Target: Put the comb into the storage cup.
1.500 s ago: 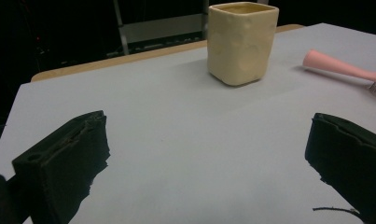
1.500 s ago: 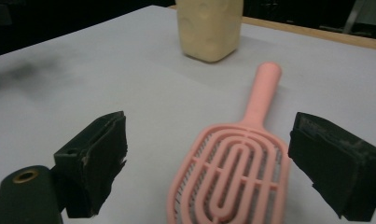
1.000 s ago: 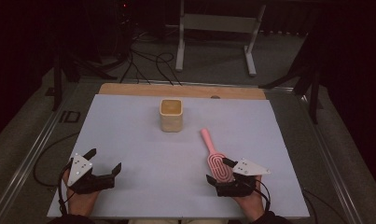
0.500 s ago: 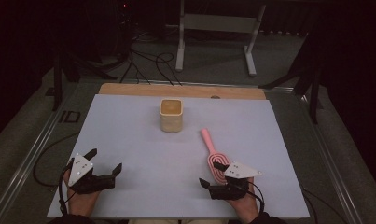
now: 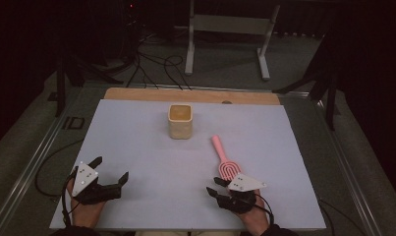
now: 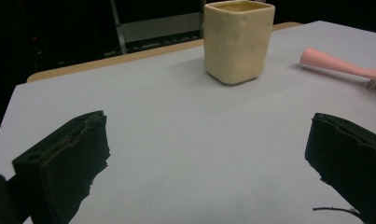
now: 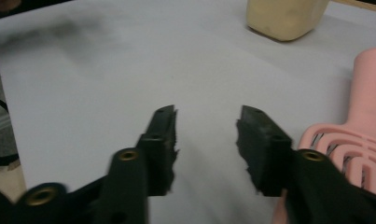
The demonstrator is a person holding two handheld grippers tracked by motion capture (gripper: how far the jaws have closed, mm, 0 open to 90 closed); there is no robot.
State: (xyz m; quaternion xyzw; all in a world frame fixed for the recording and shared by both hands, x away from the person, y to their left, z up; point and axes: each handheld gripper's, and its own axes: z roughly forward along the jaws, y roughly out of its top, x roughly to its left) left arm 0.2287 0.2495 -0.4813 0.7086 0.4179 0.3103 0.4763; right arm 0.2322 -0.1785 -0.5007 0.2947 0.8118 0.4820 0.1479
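A: High view first. What is lying on the table [image 5: 136,132]?

B: A cup [image 5: 180,121] is standing upright toward the far middle of the pale sheet. A pink brush [image 5: 224,162] is lying nearer the person, to the right of the cup and well apart from it, with its handle pointing toward the far edge and its looped head toward the near edge.

A: And the grippers?

B: The left gripper [image 5: 108,172] is resting at the near left corner, held by a hand coming in from the bottom. Its jaws are spread wide and are gripping nothing. The right gripper [image 5: 215,186] is sitting at the near right, just beside the brush head, with its grey plate overlapping that head from this angle.

A: Is the right one holding the brush?

B: No. Looking along the right gripper [image 7: 206,126] in its own view, the jaws are standing partly apart with bare sheet between them. The brush [image 7: 358,140] is lying just outside the right-hand jaw; whether it is touching that jaw, I cannot tell.

A: What is the left gripper view showing?

B: Its jaws are sitting far apart at the lower corners, over bare sheet. The cup [image 6: 238,41] is standing ahead, and the brush handle [image 6: 337,63] is showing at the right edge.
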